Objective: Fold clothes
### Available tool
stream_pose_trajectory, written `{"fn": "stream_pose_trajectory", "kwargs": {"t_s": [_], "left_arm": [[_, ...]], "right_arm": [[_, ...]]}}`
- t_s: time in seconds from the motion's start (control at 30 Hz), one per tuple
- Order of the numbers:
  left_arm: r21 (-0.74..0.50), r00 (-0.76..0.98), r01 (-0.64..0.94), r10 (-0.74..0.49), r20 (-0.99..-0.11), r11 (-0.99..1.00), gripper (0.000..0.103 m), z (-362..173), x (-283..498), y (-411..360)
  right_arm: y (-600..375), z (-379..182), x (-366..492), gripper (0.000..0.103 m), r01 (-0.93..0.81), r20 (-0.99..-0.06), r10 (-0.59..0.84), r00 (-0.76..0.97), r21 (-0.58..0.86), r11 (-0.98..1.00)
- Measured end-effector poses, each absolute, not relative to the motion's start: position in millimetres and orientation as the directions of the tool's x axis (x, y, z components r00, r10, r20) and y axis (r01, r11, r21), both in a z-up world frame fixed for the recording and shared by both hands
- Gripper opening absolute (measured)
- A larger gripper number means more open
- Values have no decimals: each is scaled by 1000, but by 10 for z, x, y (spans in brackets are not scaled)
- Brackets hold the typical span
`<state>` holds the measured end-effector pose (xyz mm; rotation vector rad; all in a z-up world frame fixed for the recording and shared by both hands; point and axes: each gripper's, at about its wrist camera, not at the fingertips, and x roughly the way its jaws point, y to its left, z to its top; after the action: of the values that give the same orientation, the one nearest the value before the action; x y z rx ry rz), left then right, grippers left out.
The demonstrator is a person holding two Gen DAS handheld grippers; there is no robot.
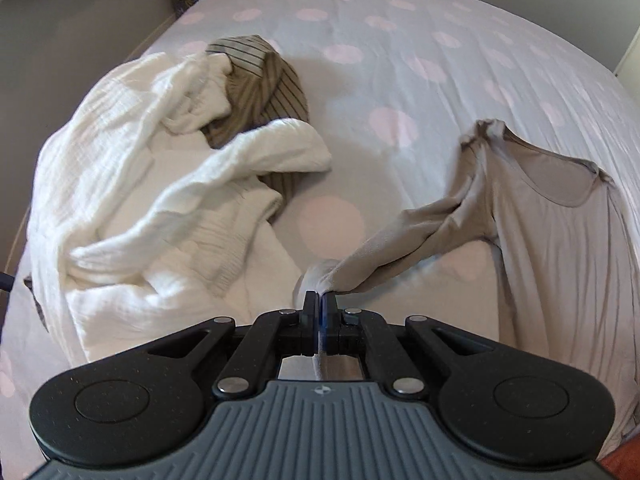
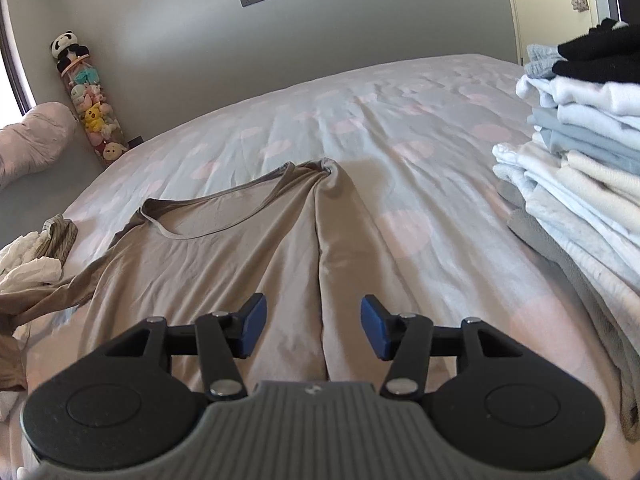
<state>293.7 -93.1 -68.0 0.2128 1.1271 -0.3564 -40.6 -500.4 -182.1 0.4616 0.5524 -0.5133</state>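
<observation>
Left gripper: fingers together, clamped on the cuff end of one sleeve of the taupe long-sleeved top, a sliver of the fabric showing between the pads; from the fingertips the sleeve runs ahead and to the right up to the bunched shoulder, and the body of the top lies flat on the bed to the right of the fingers. Ahead and to the left of these fingers lies a crumpled heap of white garments with a brown striped garment tangled in it, partly under the white cloth. Right gripper: fingers apart, holding nothing, poised just above the top; a lengthwise fold ridge of the fabric runs between the two blue pads and ahead to the gathered far shoulder, with the scooped neckline ahead and to the left of the fingers. To the right of these fingers stands a pile of folded clothes, pale blue and white with black items on top, resting on the bed. Far ahead to the left, a clear tube of plush toys topped by a panda leans in the wall corner.
</observation>
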Motion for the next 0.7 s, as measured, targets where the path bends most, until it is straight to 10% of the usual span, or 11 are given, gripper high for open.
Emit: {"fn": "stream_pose_trajectory", "kwargs": {"t_s": [0.33,0.7], "left_arm": [[-25,400,287,-144,-905,958,2,-1046,3247,-735],[-278,445,453,-485,-753,847,44,-577,2375,-1454]], "right_arm": [[-5076,-1977,-258,54,602,-662,-324,676,241,761],[-5120,-1955,-225,46,573,-784,-237,574,178,800]]}}
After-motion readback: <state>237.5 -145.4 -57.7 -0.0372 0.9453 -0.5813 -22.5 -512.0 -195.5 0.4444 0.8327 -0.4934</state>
